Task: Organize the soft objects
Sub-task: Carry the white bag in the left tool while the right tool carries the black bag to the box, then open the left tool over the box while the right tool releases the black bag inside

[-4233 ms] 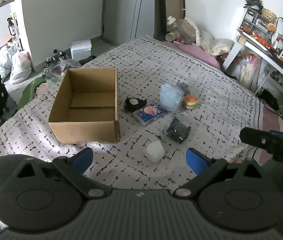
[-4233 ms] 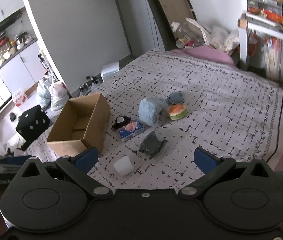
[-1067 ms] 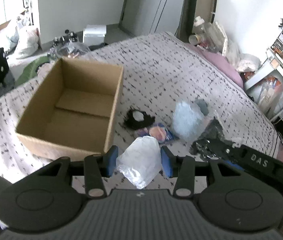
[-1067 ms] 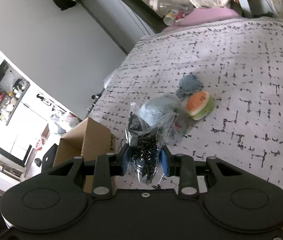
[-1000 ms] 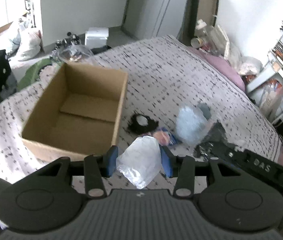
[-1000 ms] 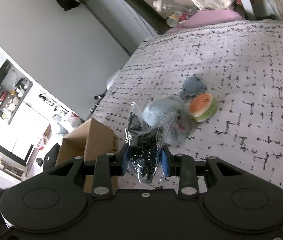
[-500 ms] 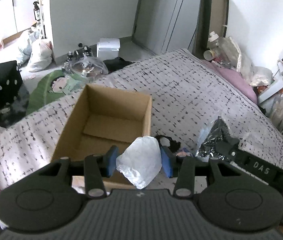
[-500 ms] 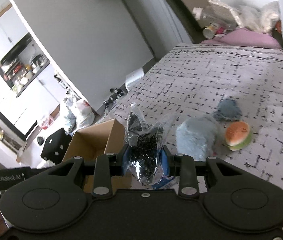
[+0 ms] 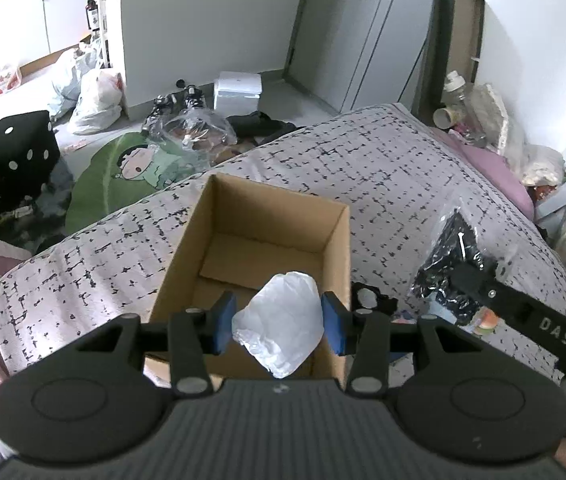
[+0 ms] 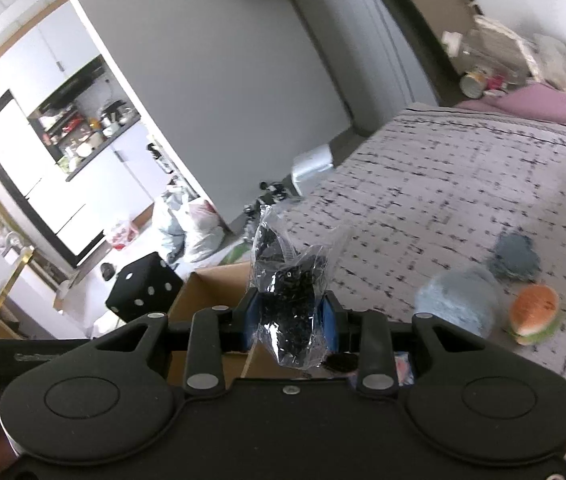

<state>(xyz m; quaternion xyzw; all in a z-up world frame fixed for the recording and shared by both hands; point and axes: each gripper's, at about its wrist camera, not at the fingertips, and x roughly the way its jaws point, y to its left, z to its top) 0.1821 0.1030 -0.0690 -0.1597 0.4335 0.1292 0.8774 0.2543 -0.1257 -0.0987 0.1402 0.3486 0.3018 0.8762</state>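
Observation:
My left gripper point(image 9: 279, 322) is shut on a white plastic-wrapped bundle point(image 9: 281, 322) and holds it above the near end of the open cardboard box point(image 9: 187, 248), which looks empty. My right gripper point(image 10: 290, 322) is shut on a clear bag of black material point(image 10: 291, 300); the bag also shows at the right of the left wrist view point(image 9: 449, 264), beside the box. On the bed lie a pale blue fluffy ball point(image 10: 459, 304), a burger-shaped plush point(image 10: 535, 314), a grey-blue plush point(image 10: 517, 258) and a black-and-white item point(image 9: 373, 300).
The box stands on a bed with a black-and-white patterned cover point(image 9: 383, 176). On the floor past the bed's edge lie a black dice cube point(image 9: 15, 160), plastic bags point(image 9: 95, 96) and a green mat point(image 9: 123, 176). Clutter sits at the bed's head point(image 9: 475, 112).
Both grippers have moved left toward the box with their loads. The white bundle now hangs over the box's near end, and the black bag is beside the box's right wall.

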